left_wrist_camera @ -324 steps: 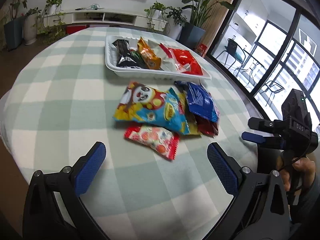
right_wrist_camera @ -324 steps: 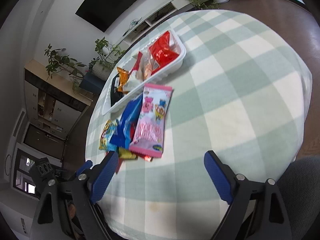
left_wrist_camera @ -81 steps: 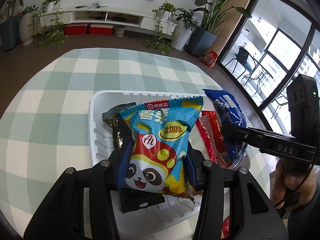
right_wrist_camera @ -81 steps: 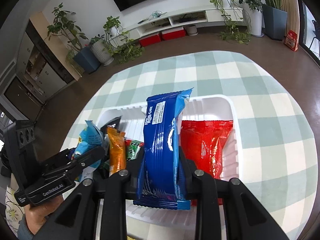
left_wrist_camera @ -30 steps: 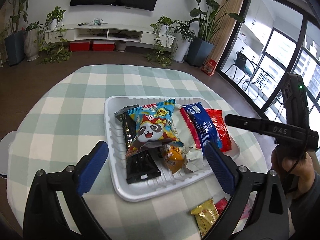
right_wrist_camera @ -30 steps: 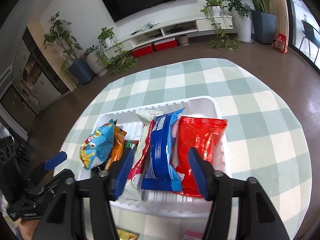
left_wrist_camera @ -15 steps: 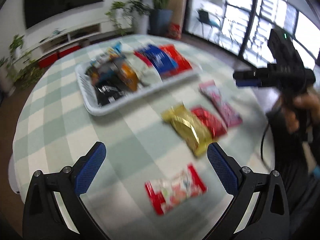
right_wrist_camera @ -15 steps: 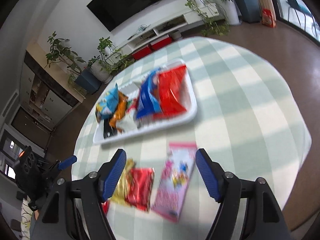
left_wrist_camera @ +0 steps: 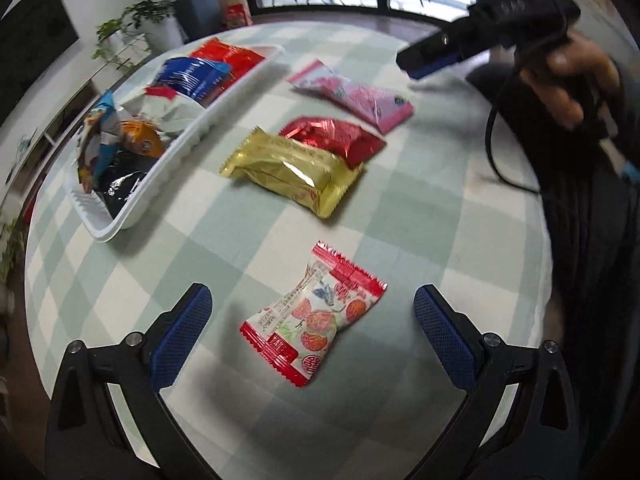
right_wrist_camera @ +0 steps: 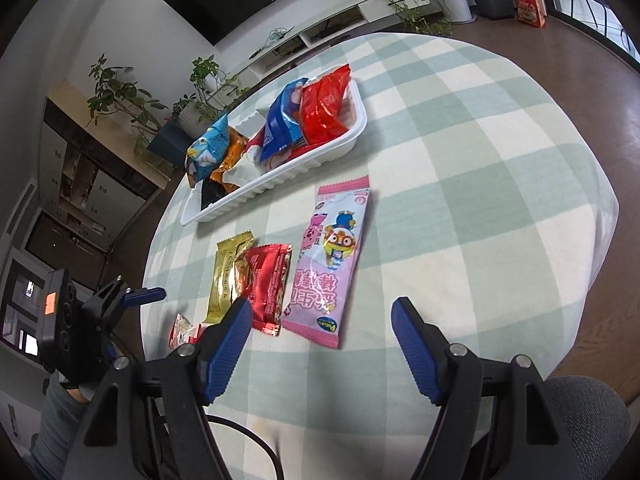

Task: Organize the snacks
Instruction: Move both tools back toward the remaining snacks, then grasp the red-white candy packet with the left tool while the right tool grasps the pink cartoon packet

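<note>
Both grippers have pulled back from the tray [left_wrist_camera: 188, 142] and now sit low over the near part of the surface [left_wrist_camera: 440, 208], empty. A second ago they hung over the tray just after dropping the panda bag [left_wrist_camera: 98, 128] and the blue pack [left_wrist_camera: 192, 74] into it; those two now lie in the tray with the red bag [left_wrist_camera: 228, 54], the orange pack [left_wrist_camera: 142, 140] and the black one [left_wrist_camera: 124, 184]. So that pair of deliveries is done, and the tray looks fairly full.

The left gripper [left_wrist_camera: 312, 320] has its fingers wide apart, framing the fruit-candy pack [left_wrist_camera: 314, 314], which lies flat on the surface between them but untouched. The right gripper [right_wrist_camera: 322, 344] is also spread wide and holds nothing; the near end of the pink pack [right_wrist_camera: 334, 264] lies just ahead of it, closer to its left finger.

Four snacks remain loose on the surface: the fruit-candy pack nearest, then the gold pack [left_wrist_camera: 292, 170] overlapping the edge of the red foil pack [left_wrist_camera: 334, 138], and the pink pack beyond, all between the grippers and the tray. In the right view the gold and red foil packs lie side by side, touching, to the left of the pink one.

The task seems a bit past halfway. The likely next step is a fresh pair of pick-ups, the left on the fruit candy and the right on the pink pack, each needing a descent and a pinch on a thin, flat, slippery wrapper.
</note>
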Demonstrator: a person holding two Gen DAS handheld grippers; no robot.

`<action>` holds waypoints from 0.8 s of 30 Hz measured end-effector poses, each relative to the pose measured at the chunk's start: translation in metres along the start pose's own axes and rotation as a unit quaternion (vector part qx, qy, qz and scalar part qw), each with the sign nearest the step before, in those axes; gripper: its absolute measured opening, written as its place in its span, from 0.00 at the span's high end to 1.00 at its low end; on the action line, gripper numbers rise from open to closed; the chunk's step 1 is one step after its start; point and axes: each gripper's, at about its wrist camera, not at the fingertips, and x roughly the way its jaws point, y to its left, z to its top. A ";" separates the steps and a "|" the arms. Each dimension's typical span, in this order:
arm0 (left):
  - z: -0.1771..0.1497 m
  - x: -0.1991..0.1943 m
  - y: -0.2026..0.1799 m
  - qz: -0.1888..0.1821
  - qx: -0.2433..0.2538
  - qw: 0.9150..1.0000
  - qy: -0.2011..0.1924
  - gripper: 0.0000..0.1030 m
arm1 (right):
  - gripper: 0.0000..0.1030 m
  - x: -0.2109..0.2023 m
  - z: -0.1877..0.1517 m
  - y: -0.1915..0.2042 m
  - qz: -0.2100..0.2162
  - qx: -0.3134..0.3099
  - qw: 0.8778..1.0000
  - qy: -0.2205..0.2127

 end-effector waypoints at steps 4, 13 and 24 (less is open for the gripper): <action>-0.002 0.009 0.007 -0.015 0.010 1.000 0.017 0.03 | 0.27 0.004 -0.003 0.001 0.001 -0.002 1.000 0.009; 0.004 0.017 0.017 -0.078 -0.001 0.997 0.029 0.21 | 0.27 0.009 -0.006 0.002 0.002 -0.004 1.000 0.020; 0.006 0.008 0.016 -0.085 0.000 0.996 0.039 0.56 | 0.27 0.010 -0.009 0.003 0.004 0.000 1.000 0.026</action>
